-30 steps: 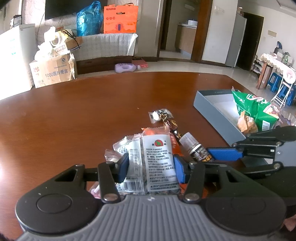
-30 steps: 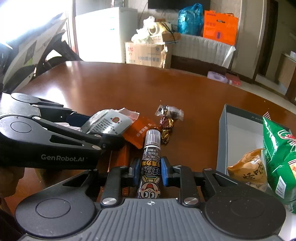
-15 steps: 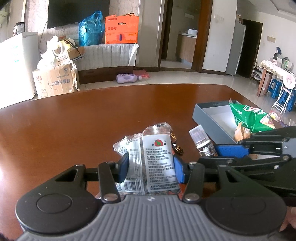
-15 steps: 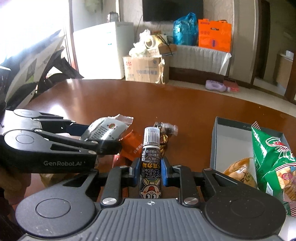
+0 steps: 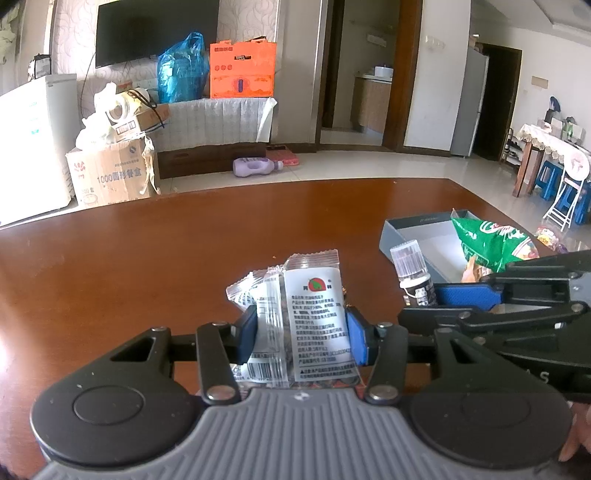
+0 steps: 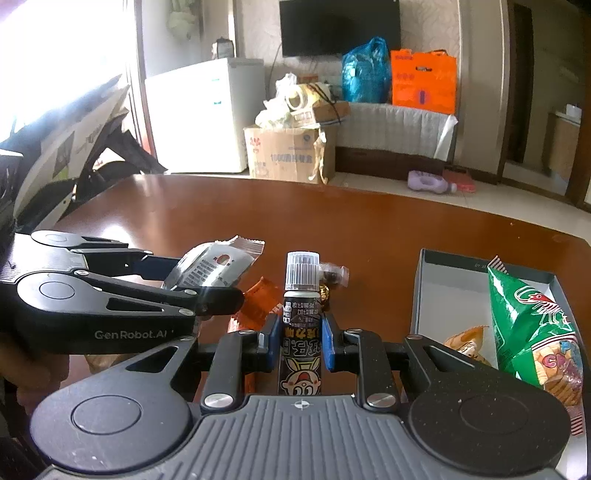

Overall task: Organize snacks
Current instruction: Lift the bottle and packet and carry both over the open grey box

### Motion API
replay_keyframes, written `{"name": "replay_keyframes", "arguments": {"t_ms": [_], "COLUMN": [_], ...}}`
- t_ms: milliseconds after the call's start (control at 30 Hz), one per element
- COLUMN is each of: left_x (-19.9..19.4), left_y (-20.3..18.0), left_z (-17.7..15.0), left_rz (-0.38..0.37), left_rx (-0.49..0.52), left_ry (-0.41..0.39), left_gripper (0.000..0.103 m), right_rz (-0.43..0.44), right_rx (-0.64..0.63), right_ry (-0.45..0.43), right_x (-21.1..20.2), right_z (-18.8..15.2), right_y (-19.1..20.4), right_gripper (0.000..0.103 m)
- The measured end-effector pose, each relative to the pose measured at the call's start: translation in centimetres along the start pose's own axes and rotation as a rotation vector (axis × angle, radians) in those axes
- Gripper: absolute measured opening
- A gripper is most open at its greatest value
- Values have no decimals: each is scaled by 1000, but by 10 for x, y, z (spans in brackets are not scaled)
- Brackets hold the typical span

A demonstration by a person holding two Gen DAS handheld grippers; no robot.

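The left gripper (image 5: 301, 338) pinches two clear seed packets (image 5: 303, 317) between its blue pads, held above the brown wooden table (image 5: 147, 258). Just to its right, the right gripper (image 6: 301, 343) is clamped on a small dark bottle (image 6: 301, 332) with a clear cap, standing upright between the fingers. Beneath them on the table lie an orange packet (image 6: 260, 302) and some wrapped candies (image 6: 330, 277). Further right sits an open grey box (image 6: 424, 288), holding a green chip bag (image 6: 532, 325) and a small orange-yellow packet (image 6: 467, 341). Beyond the table, the tiled floor carries a cardboard carton (image 5: 110, 177) and a fallen purple bottle (image 5: 255, 167); a white fridge (image 6: 207, 118), a dark TV (image 5: 155, 29), a blue bag (image 5: 181, 70) and an orange bag (image 5: 242, 70) line the far wall
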State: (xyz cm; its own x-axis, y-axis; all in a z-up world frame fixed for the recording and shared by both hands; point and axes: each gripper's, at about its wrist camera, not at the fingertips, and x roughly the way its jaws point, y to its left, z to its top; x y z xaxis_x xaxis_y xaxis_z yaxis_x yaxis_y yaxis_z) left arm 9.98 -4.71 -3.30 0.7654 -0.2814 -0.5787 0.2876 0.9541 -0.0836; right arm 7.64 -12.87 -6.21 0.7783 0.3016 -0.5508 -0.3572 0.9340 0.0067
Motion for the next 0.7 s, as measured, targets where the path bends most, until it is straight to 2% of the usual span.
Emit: {"name": "replay_keyframes", "arguments": {"t_ms": [700], "left_x": [-5], "left_y": [-16], "left_z": [9], "left_rz": [-18], "left_rx": [11], "left_ry": [-24], "left_gripper": [48], "right_rz": [-26], "right_rx": [36], "right_ry": [-71], "right_x": [-33], "right_z": [7], "right_y": [-21], "right_gripper": [25]}}
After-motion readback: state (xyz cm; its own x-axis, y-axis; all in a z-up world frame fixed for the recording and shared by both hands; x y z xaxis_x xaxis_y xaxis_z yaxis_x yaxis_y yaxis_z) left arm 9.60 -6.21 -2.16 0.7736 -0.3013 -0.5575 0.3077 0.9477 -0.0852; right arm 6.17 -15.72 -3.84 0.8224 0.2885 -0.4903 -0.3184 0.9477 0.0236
